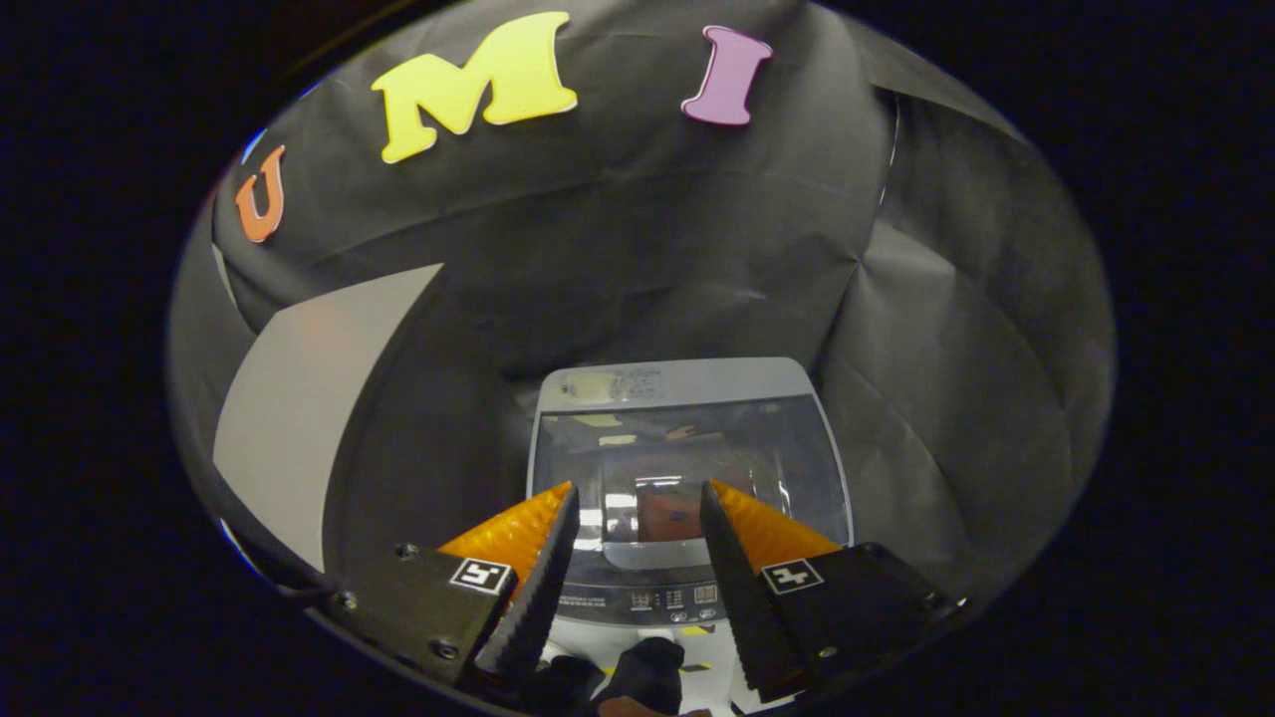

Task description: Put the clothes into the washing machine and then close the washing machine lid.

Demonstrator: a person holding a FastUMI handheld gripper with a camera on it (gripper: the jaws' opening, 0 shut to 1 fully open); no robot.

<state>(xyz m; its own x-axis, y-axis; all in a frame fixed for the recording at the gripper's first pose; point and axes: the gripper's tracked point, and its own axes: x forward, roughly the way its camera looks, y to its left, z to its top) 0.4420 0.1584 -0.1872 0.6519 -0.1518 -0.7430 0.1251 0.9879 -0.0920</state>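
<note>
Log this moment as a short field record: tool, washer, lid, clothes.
tool: tool open, fingers apart, nothing between them
washer: washing machine just ahead, against the booth wall
lid: glass lid lying flat, looks shut
clothes: dark cloth low between the finger bases, nearer than the washer; not gripped
panel: control panel at the washer's near edge

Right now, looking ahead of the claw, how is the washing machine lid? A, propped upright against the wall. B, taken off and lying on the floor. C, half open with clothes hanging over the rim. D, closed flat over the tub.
D: the washing machine's glass lid lies flat over the top, reflecting the room, beyond the open claw, whose fingers hold nothing; a dark cloth lies lower down between them.
</note>
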